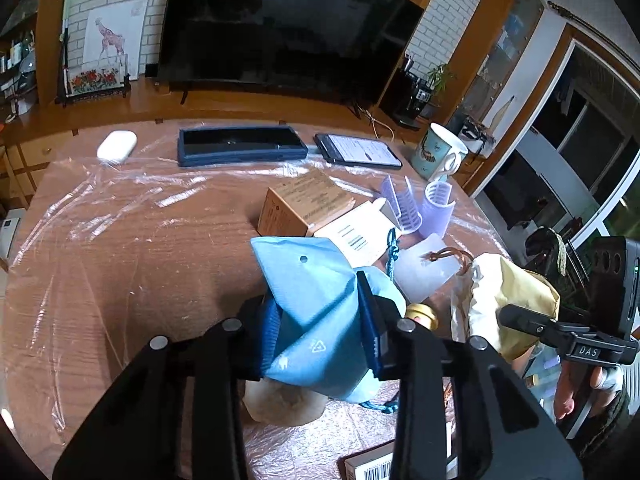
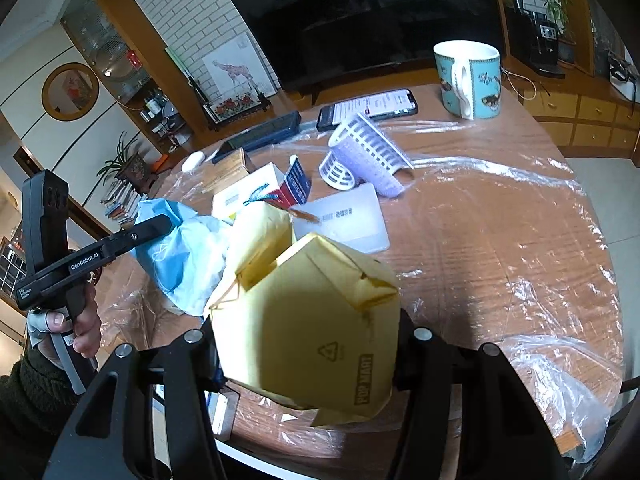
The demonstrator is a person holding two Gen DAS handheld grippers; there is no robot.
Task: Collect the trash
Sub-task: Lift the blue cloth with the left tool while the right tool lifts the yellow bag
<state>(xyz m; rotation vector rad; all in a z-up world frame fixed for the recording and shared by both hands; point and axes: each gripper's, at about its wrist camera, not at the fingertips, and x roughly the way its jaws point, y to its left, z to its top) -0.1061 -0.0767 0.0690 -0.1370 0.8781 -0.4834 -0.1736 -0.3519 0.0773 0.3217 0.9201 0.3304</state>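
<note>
Left gripper (image 1: 320,328): jaws clamped on crumpled blue bag (image 1: 316,300), held above the table (image 1: 140,240) | Right gripper (image 2: 308,356): jaws clamped on yellow paper bag (image 2: 312,320), raised just beside the blue one | Behind both: boxes (image 1: 304,208), lilac basket (image 2: 360,156), mug (image 2: 468,76).

A home living room: big dark television (image 1: 288,24) at twelve o'clock on a long wooden sideboard (image 1: 248,100), white brick wall behind, giraffe drawing (image 1: 114,32) at ten, potted plant (image 1: 440,76) and coffee machine (image 1: 416,96) at two, wooden table (image 1: 132,248) under clear plastic sheeting.
</note>
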